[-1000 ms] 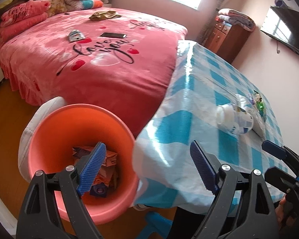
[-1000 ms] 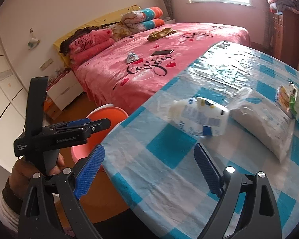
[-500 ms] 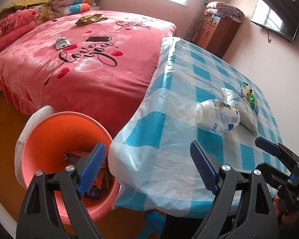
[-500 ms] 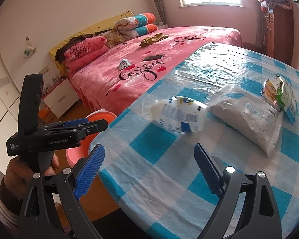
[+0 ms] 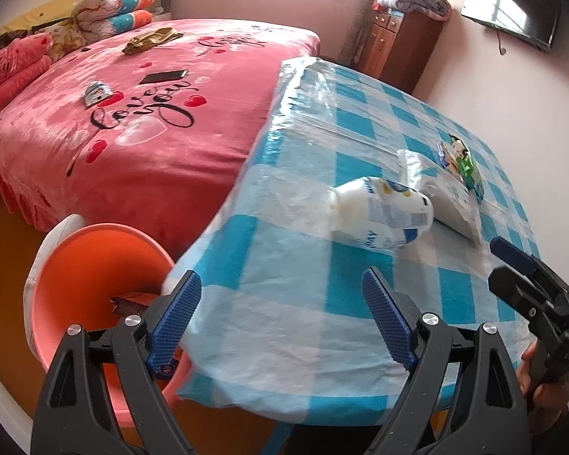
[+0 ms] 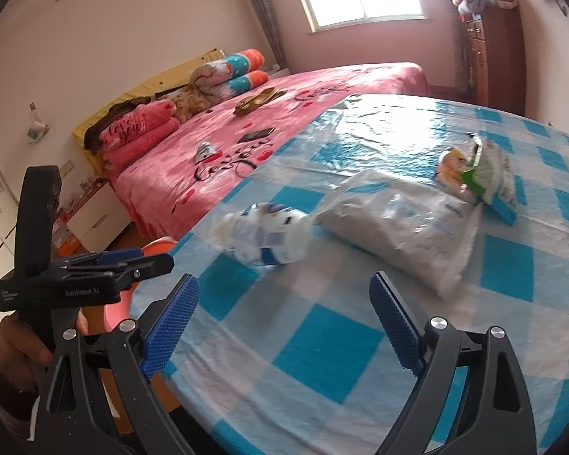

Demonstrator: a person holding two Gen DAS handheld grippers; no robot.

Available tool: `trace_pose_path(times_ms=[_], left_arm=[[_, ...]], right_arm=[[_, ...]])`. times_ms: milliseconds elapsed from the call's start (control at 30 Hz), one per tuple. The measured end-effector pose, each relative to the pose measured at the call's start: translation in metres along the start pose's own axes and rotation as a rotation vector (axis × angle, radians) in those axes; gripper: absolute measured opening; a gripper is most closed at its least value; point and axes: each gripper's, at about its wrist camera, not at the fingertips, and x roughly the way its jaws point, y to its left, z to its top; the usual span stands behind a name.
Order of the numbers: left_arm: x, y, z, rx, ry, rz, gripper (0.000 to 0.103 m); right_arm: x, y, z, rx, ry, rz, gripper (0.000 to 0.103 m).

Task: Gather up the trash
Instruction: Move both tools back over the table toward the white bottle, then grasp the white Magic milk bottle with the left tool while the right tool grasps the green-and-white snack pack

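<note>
Grippers, left gripper (image 5: 280, 314) and right gripper (image 6: 284, 322), angled down over near table (image 5: 284, 333) edge, fingers wide apart, empty; bottle (image 5: 379, 216) lying beyond.

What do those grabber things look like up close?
Each gripper is a black plastic clamp with two long arms, silver bolts at the joints and ridged blue pads on the fingers. The left gripper and the right gripper look alike. Seen from the side, the left one has a tall black handle and small white lettering. The hand holding it wears a dark sleeve with a white cuff.
</note>
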Motion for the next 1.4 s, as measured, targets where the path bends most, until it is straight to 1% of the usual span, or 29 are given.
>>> trace_pose_path(times_ms=[200, 400, 500, 567, 667, 833, 933, 1067, 1167, 1267, 1400], left_arm=[[0.003, -0.022, 0.006, 0.013, 0.002, -0.009, 0.087], [0.006, -0.040, 0.012, -0.040, 0.013, -0.079, 0.087], [0.009, -0.045, 0.014, -0.102, 0.013, -0.117, 0.087], [0.011, -0.045, 0.015, -0.163, 0.008, -0.158, 0.087], [0.018, -0.047, 0.017, -0.228, 0.022, -0.199, 0.087], [0.033, -0.049, 0.020, -0.276, 0.056, -0.202, 0.087], [0.039, -0.048, 0.025, -0.289, 0.063, -0.199, 0.087], [0.046, -0.050, 0.036, -0.283, 0.063, -0.202, 0.087], [0.051, -0.054, 0.044, -0.275, 0.059, -0.197, 0.087], [0.058, -0.058, 0.050, -0.265, 0.058, -0.197, 0.087], [0.065, -0.065, 0.055, -0.249, 0.061, -0.188, 0.087]], right_arm=[[-0.007, -0.024, -0.001, 0.037, -0.026, -0.018, 0.090], [-0.016, -0.045, 0.001, 0.060, -0.062, -0.053, 0.090], [-0.020, -0.063, 0.002, 0.099, -0.073, -0.061, 0.090], [-0.022, -0.078, 0.003, 0.138, -0.080, -0.064, 0.090], [-0.023, -0.098, 0.004, 0.187, -0.087, -0.071, 0.090], [-0.023, -0.128, 0.006, 0.258, -0.087, -0.070, 0.090], [-0.022, -0.147, 0.008, 0.324, -0.083, -0.047, 0.090], [-0.020, -0.168, 0.012, 0.398, -0.087, -0.024, 0.090], [-0.016, -0.180, 0.020, 0.424, -0.086, -0.027, 0.090], [-0.013, -0.189, 0.028, 0.454, -0.091, -0.011, 0.090], [-0.003, -0.202, 0.040, 0.481, -0.084, -0.018, 0.090]])
